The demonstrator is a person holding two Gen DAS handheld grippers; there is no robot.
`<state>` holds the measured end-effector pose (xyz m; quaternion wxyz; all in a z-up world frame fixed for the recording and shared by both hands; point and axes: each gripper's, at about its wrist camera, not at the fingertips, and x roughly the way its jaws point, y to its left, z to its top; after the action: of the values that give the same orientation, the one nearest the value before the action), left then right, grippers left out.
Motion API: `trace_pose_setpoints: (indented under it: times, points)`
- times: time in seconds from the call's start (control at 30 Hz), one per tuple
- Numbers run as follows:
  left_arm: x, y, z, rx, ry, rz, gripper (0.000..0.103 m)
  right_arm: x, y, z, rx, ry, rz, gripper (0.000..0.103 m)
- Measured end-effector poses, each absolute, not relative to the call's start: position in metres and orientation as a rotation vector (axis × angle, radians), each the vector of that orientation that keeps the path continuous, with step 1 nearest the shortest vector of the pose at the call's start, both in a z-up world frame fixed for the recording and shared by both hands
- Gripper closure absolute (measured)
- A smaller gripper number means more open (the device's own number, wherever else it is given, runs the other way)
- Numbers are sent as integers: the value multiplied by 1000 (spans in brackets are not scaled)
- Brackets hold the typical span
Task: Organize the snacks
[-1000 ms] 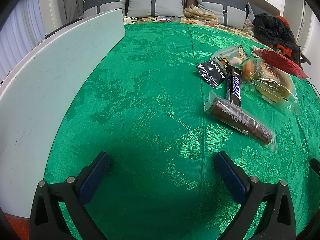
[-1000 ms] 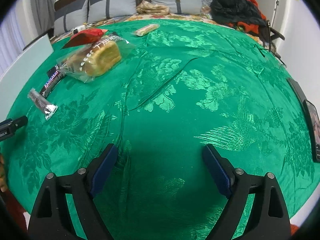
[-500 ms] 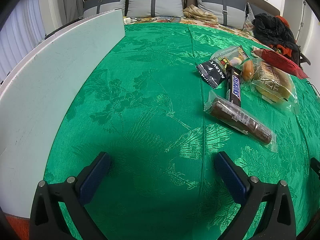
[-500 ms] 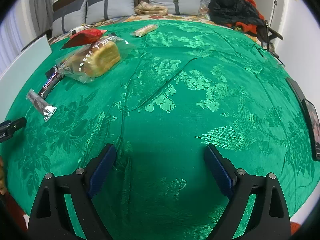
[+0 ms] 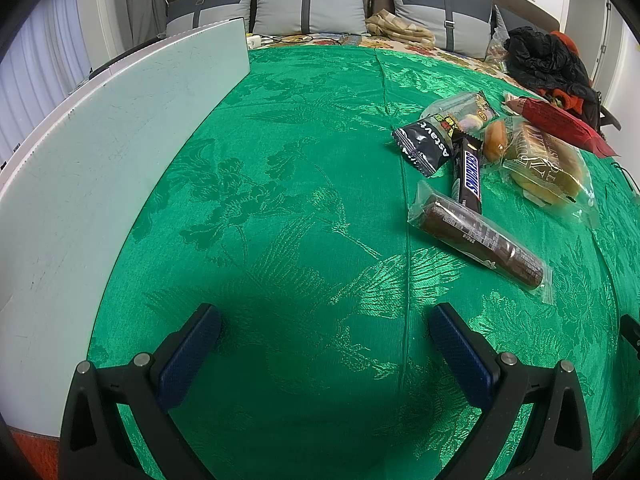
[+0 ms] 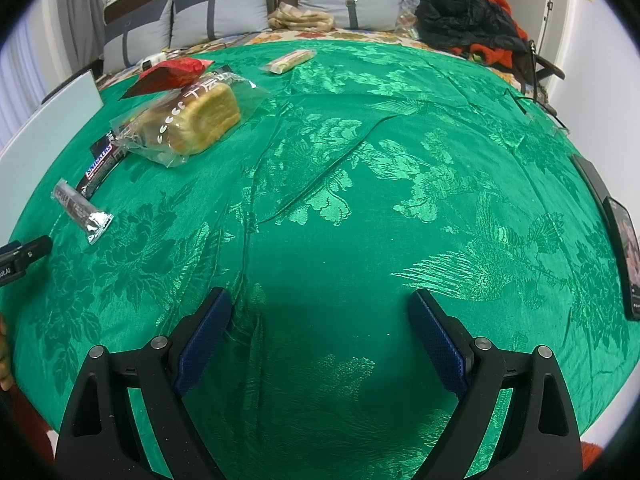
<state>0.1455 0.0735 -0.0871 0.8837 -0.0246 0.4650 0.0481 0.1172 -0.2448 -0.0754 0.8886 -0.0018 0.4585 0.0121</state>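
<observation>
On the green brocade bedspread (image 5: 300,208), the left tool (image 5: 320,336) and right tool (image 6: 320,320) hover wide open, empty. Nearest snack: the clear-wrapped brown chocolate roll (image 5: 480,236), touching the black Snickers bar (image 5: 468,176). Approach it crosswise, gripping mid-length to avoid crushing

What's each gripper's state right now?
Left gripper: open, holding nothing.
Right gripper: open, holding nothing.

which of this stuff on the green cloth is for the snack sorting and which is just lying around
Snacks for the job: Snickers bar, long chocolate roll, bagged bread loaf, black Astave packet, red packet, candy bag, pale wrapped bar.

Lying about: phone, dark clothes pile, white board, cushions.
</observation>
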Motion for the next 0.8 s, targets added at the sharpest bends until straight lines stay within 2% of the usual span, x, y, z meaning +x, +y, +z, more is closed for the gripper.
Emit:
trace_pose_setpoints:
  times: [0.8]
  points:
    - [141, 73, -82, -59, 1001, 114, 0, 117, -246, -74, -2, 943, 20, 10]
